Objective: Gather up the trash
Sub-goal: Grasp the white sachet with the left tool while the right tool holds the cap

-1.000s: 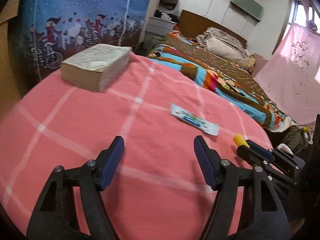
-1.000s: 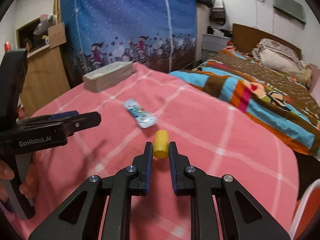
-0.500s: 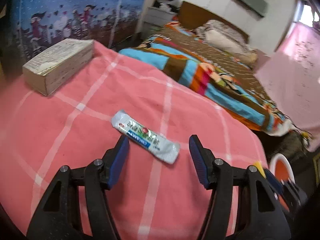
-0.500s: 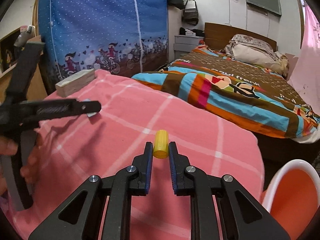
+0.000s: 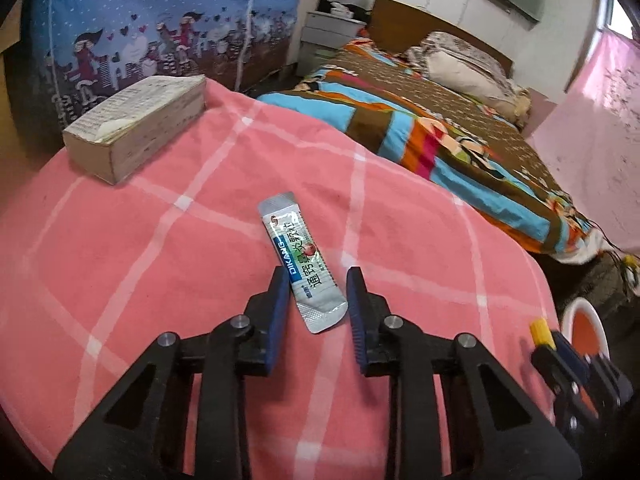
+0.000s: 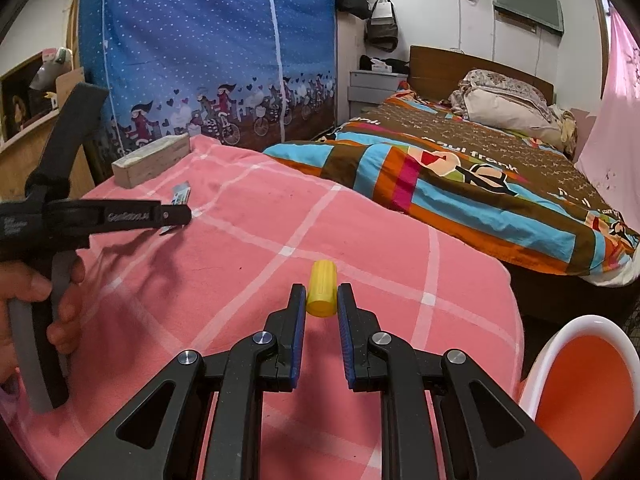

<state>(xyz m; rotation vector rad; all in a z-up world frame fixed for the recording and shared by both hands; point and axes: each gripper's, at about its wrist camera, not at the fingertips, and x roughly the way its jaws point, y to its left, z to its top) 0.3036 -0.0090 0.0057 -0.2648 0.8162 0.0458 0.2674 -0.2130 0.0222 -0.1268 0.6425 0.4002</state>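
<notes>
The left gripper (image 5: 318, 280) is seen at the lower centre of the left wrist view, above a pink blanket (image 5: 160, 248) crossed by white lines. Its jaws are closing, and the lower end of a sachet (image 5: 300, 264) lies between the 2 blue pads (image 5: 280, 308). The sachet is flat on the blanket, with its upper end reaching toward the frame centre. A narrow gap is visible on each side, so the pads are not pressed on the sachet.

In the right wrist view, the right gripper (image 6: 322, 300) is seen at the lower centre. Its jaws are nearly closed and clamped on a yellow cap (image 6: 321, 290), which stands upright between the fingertips, its top projecting beyond them. In the left wrist view, the same cap appears small at the lower right edge.

An orange bin (image 6: 580, 384) with a white rim is located at the lower right of the right wrist view, beside the blanket's edge. The left gripper is visible at the left of that frame, held by a hand (image 6: 36, 304), with the sachet's upper end visible beyond its tip.

A book (image 5: 136, 124) lies at the upper left of the left wrist view, well apart from the sachet. A bed (image 5: 460, 120) with a striped cover occupies the upper right, and a blue curtain (image 6: 208, 52) is seen at the upper left of the right wrist view.
</notes>
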